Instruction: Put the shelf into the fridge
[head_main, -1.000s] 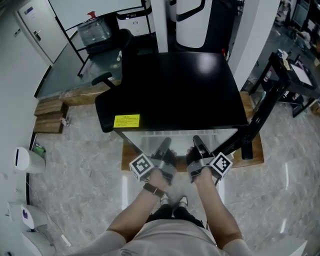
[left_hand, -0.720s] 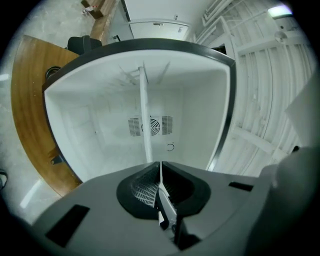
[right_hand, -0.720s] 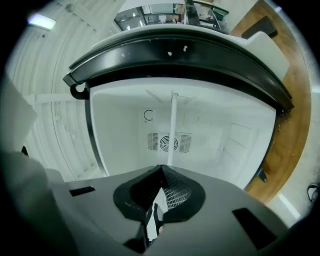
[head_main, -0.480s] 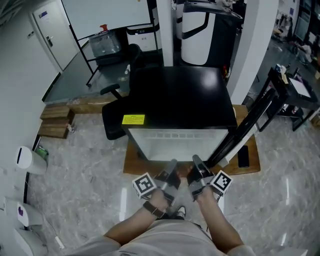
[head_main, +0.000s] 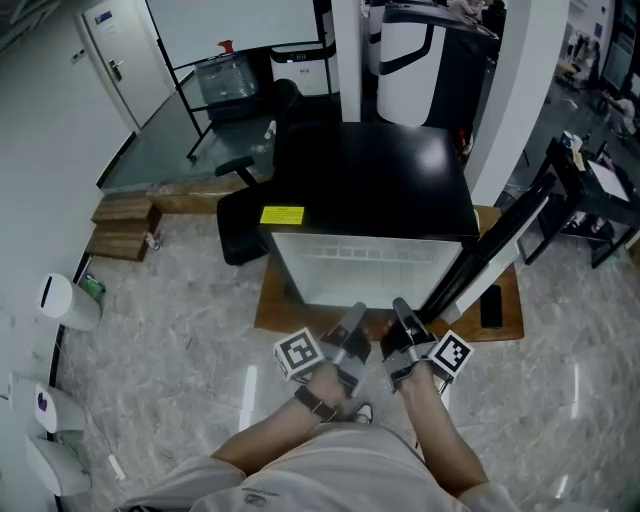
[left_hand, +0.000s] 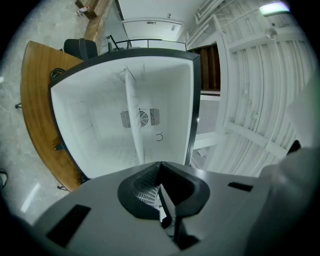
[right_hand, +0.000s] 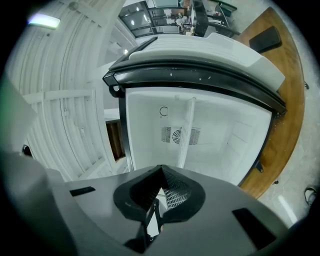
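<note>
One black mini fridge (head_main: 370, 190) stands open straight ahead of both grippers, on a wooden platform (head_main: 272, 312). Its white shelf (left_hand: 132, 115) sits inside the cavity, beyond the jaws, crossing in front of the fan grille (left_hand: 152, 116). The left gripper (head_main: 353, 314) and right gripper (head_main: 401, 308) hang side by side outside the opening, each with its jaws pressed together on nothing.

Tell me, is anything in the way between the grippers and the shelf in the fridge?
Nothing visible is. The door stands open, and the shelf sits across the middle of the fridge. The left gripper and the right gripper, both shut and empty, look straight at it with only open air between.
</note>
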